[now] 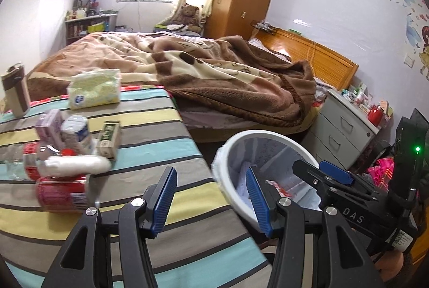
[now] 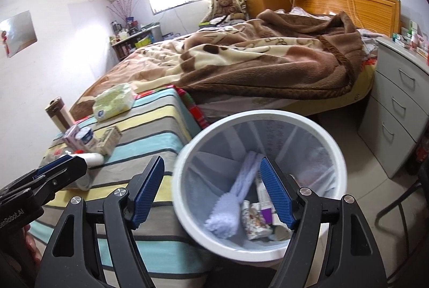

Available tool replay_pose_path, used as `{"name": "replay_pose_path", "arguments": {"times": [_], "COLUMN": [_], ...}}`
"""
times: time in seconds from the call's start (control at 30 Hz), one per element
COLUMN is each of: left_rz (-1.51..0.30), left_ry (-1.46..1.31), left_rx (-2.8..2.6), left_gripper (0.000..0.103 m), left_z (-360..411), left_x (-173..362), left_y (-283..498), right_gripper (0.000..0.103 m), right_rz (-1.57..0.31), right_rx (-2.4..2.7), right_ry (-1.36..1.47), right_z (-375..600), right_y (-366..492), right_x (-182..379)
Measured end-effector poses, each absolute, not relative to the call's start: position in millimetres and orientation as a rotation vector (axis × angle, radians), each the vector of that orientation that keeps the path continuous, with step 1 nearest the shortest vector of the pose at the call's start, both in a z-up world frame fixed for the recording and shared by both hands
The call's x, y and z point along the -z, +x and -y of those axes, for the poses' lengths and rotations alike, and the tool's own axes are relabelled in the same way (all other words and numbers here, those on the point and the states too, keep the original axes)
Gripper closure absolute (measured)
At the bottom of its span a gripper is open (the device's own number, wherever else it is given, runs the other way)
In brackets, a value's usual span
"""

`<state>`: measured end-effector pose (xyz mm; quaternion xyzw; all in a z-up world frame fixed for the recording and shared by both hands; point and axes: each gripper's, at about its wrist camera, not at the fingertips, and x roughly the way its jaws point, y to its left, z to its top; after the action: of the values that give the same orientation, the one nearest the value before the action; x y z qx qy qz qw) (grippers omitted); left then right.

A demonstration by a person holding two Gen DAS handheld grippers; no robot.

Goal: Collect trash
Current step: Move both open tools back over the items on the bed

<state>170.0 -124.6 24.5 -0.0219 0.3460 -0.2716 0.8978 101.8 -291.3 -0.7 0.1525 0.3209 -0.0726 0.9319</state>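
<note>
Striped desk [image 1: 150, 132] holds trash: a red can [image 1: 60, 192] and tissue wad [image 1: 77, 164]. Right beside it, the white bin [image 2: 257, 180] holds wrappers. My left tongs [image 1: 211, 200] and right tongs [image 2: 211, 188] are spread, holding nothing.

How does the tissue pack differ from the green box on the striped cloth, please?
The tissue pack is soft, pale green plastic and bulky; the green box is stiff card, slim and darker. The pack lies alone near the cloth's far edge; the box sits closer, beside a white bottle. Both rest flat on the striped cloth, outside the bin.
</note>
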Motion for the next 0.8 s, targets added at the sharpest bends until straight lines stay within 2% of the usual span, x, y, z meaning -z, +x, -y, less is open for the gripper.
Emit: {"name": "replay_pose_path", "arguments": {"times": [0.27,0.37,0.8], "left_rz": [-0.689,-0.689,-0.680], "left_ry": [-0.085,-0.097,-0.146], "left_rx": [0.488,0.447,0.307], "left_gripper": [0.050,0.044,0.043], "left_z": [70,48,-35], "left_x": [-26,-25,-21], "left_y": [171,176,195], "right_gripper": [0.027,0.027,0.027], "right_rz": [-0.659,-0.664,-0.717], "right_rx": [0.068,0.031,-0.124], "right_ry": [0.301,0.306,0.259], "right_z": [259,247,185], "right_y": [109,112,130], "right_x": [1,1,8]}}
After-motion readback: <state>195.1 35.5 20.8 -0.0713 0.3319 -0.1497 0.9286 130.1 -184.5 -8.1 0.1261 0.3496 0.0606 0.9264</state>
